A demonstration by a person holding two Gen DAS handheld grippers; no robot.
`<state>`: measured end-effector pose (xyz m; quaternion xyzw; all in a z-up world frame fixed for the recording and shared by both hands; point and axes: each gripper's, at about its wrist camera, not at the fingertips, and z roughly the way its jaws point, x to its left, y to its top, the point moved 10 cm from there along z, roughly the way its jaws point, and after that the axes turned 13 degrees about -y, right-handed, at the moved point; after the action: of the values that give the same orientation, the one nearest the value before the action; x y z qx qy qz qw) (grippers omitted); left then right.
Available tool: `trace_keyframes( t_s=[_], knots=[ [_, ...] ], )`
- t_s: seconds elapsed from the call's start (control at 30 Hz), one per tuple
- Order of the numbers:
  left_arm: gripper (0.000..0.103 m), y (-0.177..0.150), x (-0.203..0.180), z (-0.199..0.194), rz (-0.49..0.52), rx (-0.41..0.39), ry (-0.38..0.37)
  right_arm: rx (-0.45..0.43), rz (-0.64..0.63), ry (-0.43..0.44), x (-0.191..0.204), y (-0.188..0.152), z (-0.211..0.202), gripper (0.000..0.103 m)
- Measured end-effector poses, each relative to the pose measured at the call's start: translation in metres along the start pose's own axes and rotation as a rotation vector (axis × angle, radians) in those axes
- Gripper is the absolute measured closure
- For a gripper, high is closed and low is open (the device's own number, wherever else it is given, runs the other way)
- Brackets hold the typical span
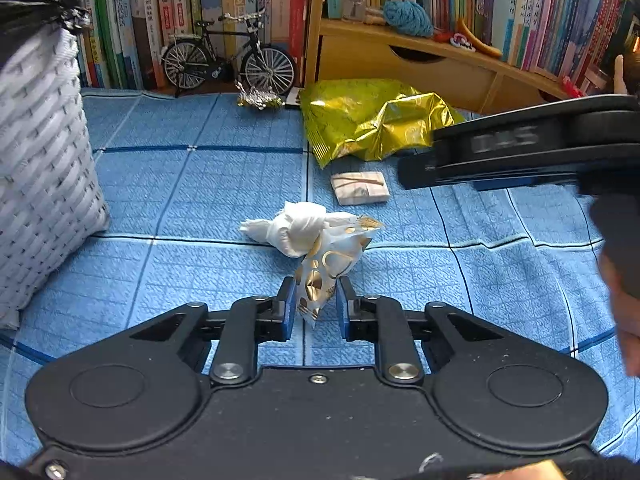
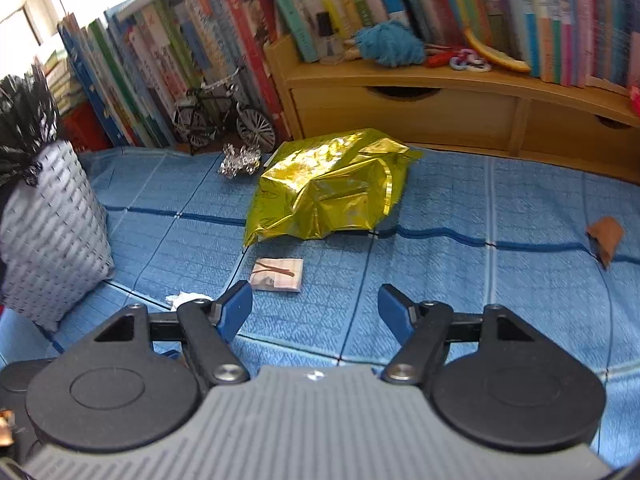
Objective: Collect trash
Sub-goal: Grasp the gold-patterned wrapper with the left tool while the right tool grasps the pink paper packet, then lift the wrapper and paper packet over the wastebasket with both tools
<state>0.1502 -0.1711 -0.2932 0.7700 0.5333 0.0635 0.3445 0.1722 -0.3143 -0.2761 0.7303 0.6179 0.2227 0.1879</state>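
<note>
We see left gripper pinching white-gold wrapper near centre | right gripper jaws apart, empty | woven bin far left

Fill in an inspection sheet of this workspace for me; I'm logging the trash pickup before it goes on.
Surface: blue checked cloth, wrinkled.
Job's things: white-and-gold plastic wrapper knotted with white tissue; crumpled gold foil bag; small beige packet; crumpled silver foil scrap; brown paper scrap; grey woven bin with black liner to the left.
Clutter: model bicycle by the books.
Grippers: left gripper closed on the wrapper's near end; right gripper open, empty, above the cloth near the packet.
Cables: nothing seen.
Surroundings: rows of books; wooden shelf with drawers carrying blue yarn.
</note>
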Motion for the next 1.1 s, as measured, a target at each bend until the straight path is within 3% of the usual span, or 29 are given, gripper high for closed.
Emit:
trace_keyframes(
  t_s=[0.27, 0.33, 0.37, 0.5, 0.77, 1.1],
  knots=[
    [0.085, 0.01, 0.007, -0.027, -0.002, -0.026, 0.048, 0.054, -0.1, 0.004, 0.042, 0.008, 0.037, 0.031],
    [0.086, 0.013, 0.011, -0.034, -0.011, -0.03, 0.064, 0.082, -0.123, -0.015, 0.051, 0.004, 0.046, 0.039],
    [0.086, 0.014, 0.012, -0.036, -0.018, -0.03, 0.07, 0.099, -0.128, -0.024, 0.054, 0.001, 0.049, 0.053],
    [0.087, 0.019, 0.018, -0.052, -0.034, -0.05, 0.094, 0.106, -0.108, -0.044, 0.057, -0.001, 0.043, 0.057],
    [0.087, 0.041, 0.011, -0.107, -0.028, -0.137, 0.096, 0.017, -0.1, -0.067, 0.053, 0.016, -0.014, 0.057],
    [0.087, 0.077, -0.012, -0.204, 0.022, -0.284, 0.06, -0.113, -0.009, -0.042, 0.054, 0.045, -0.112, 0.057]
  ],
)
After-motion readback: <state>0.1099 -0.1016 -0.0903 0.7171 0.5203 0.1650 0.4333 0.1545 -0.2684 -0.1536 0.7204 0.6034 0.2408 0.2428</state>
